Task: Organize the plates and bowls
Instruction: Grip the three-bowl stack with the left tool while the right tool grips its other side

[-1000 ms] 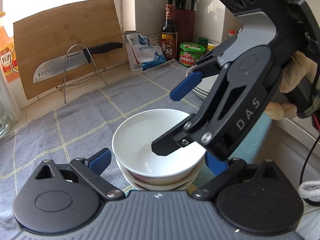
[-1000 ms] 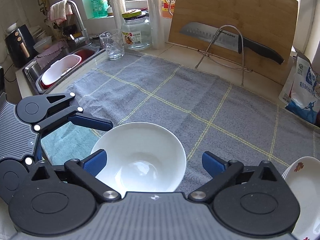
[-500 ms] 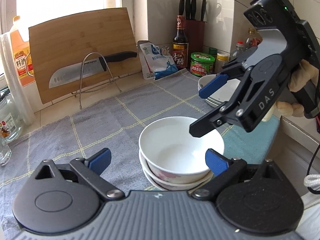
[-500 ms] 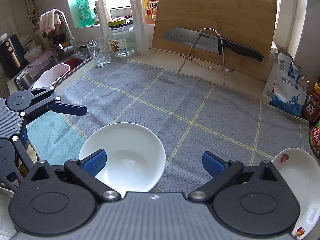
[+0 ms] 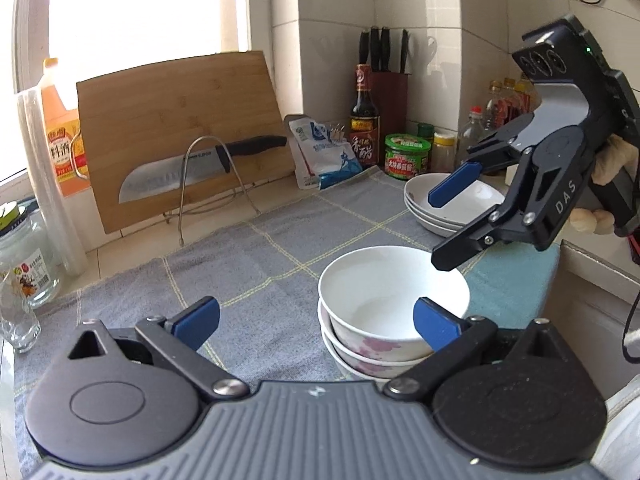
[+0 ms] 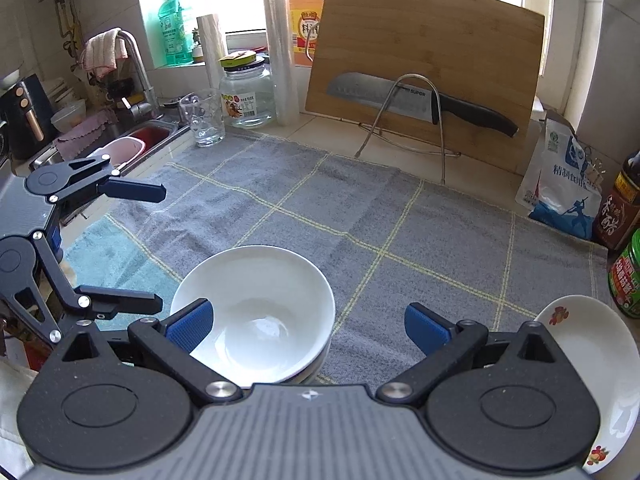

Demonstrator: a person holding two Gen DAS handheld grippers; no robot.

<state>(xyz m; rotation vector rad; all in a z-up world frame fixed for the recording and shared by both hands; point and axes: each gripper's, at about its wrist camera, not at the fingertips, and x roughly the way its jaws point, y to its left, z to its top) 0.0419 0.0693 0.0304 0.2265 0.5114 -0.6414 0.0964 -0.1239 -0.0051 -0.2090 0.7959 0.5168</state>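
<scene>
A stack of white bowls point(image 5: 390, 312) is sitting on the grey checked towel point(image 5: 260, 248) that is covering the surface, close to the towel's near edge. The top bowl point(image 6: 256, 312) is plain white and empty inside, while the bowls under it are showing pink floral marks on their outer walls. A stack of shallow white plates point(image 5: 448, 208) is lying further along the towel, near the jars (a red flower print is showing on the rim of the top one in the right wrist view).

The left hand-held gripper point(image 5: 316, 316) is hovering just in front of the bowls with its jaws opening wide; its blue pads are touching nothing, though the right-hand pad is overlapping the bowl stack in the view. The right hand-held gripper point(image 6: 306, 324) is also standing spread and empty, with the top bowl below its left finger.

The middle of the towel is lying bare between the bowls and the cutting board point(image 6: 424, 72), which is leaning at the back with a knife point(image 6: 416, 100) on a wire rack. A teal cloth point(image 5: 508, 292) is lining the surface's front edge beside the bowls.
</scene>
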